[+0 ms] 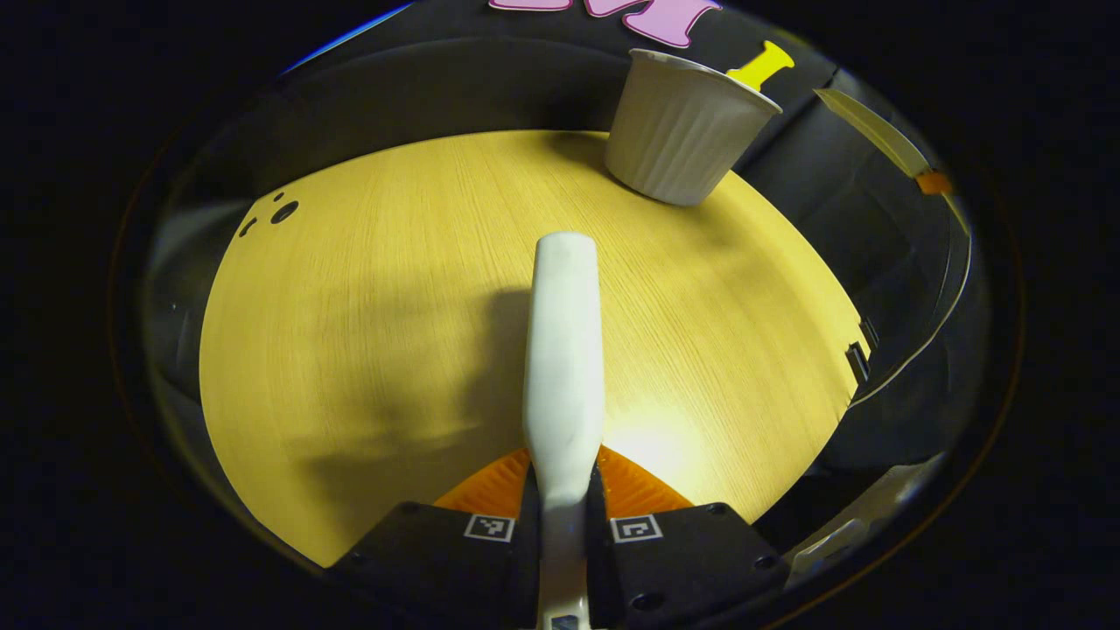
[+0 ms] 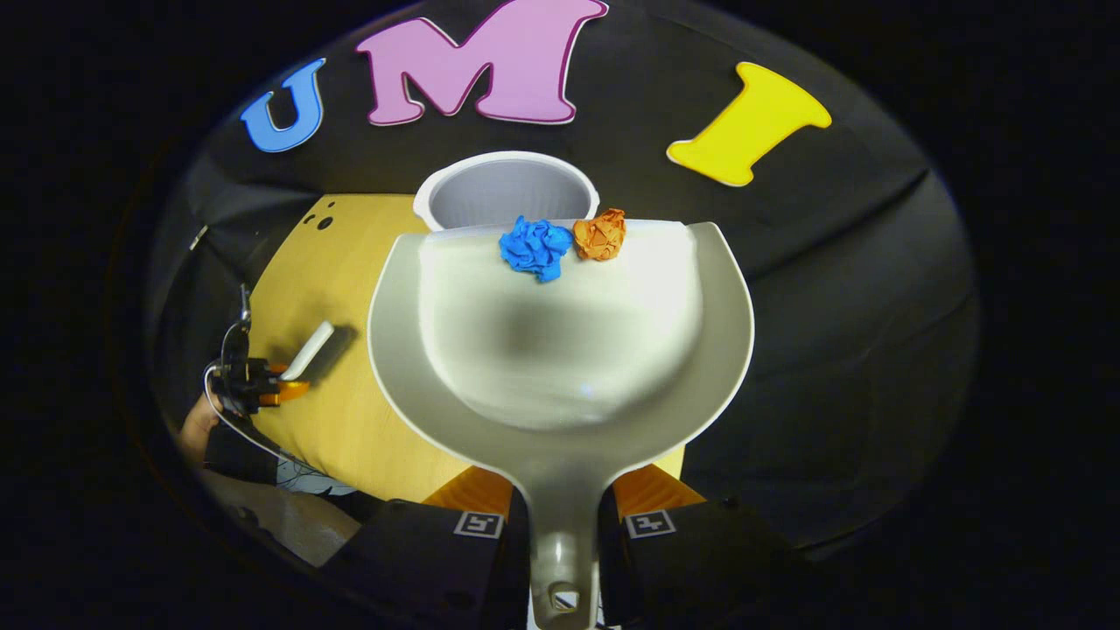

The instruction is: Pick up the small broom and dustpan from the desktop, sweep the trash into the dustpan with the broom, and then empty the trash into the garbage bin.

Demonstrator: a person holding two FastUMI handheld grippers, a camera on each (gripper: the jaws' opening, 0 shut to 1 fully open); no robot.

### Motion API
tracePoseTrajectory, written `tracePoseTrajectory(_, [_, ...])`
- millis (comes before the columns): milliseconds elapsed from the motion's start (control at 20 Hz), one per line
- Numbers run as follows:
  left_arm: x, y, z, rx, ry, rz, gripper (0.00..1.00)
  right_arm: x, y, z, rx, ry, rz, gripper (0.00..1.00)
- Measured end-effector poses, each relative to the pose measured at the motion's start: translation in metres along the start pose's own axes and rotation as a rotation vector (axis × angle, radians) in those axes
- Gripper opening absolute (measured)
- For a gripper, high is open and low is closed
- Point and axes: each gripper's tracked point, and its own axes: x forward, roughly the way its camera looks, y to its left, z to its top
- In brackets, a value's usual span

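Pale yellow wood-grain table (image 1: 367,332) carries a white ribbed plastic garbage bin (image 1: 687,131) at its far edge, before black cloth. We hold the small white plastic broom (image 1: 564,350) by its handle in the left gripper (image 1: 560,516), jaws clamped on it, the broom hanging over bare table. Our right gripper (image 2: 562,525) has its jaws clamped on the handle of the white plastic dustpan (image 2: 560,350), raised with its front lip at the bin's rim. A crumpled blue paper ball (image 2: 535,247) and a crumpled orange paper ball (image 2: 601,234) sit at that lip. We judge emptying is in hand; next we tip the pan forward, lip held over the opening.
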Motion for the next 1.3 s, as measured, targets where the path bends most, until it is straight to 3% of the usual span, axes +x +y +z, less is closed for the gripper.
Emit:
tracePoseTrajectory(150, [-0.003, 0.005, -0.005, -0.015, -0.008, 0.006, 0.25, 0.005, 0.004, 0.032, -0.01, 0.024, -0.002, 0.36])
tracePoseTrajectory(350, [-0.003, 0.007, -0.006, -0.06, -0.014, 0.009, 0.25, 0.026, 0.032, 0.061, -0.077, 0.132, 0.067, 0.34])
tracePoseTrajectory(700, [-0.005, 0.005, -0.008, -0.093, -0.011, 0.017, 0.25, 0.051, 0.052, 0.078, -0.098, 0.406, 0.165, 0.35])
tracePoseTrajectory(950, [-0.004, 0.005, -0.008, -0.107, -0.009, 0.016, 0.25, 0.041, 0.041, 0.092, -0.112, 0.548, 0.146, 0.34])
tracePoseTrajectory(1200, [-0.002, 0.005, -0.006, -0.109, -0.011, 0.01, 0.26, 0.045, 0.041, 0.098, -0.127, 0.548, 0.142, 0.39])
tracePoseTrajectory(1300, [-0.001, 0.007, -0.005, -0.102, -0.009, 0.013, 0.26, 0.045, 0.041, 0.098, -0.148, 0.526, 0.132, 0.36])
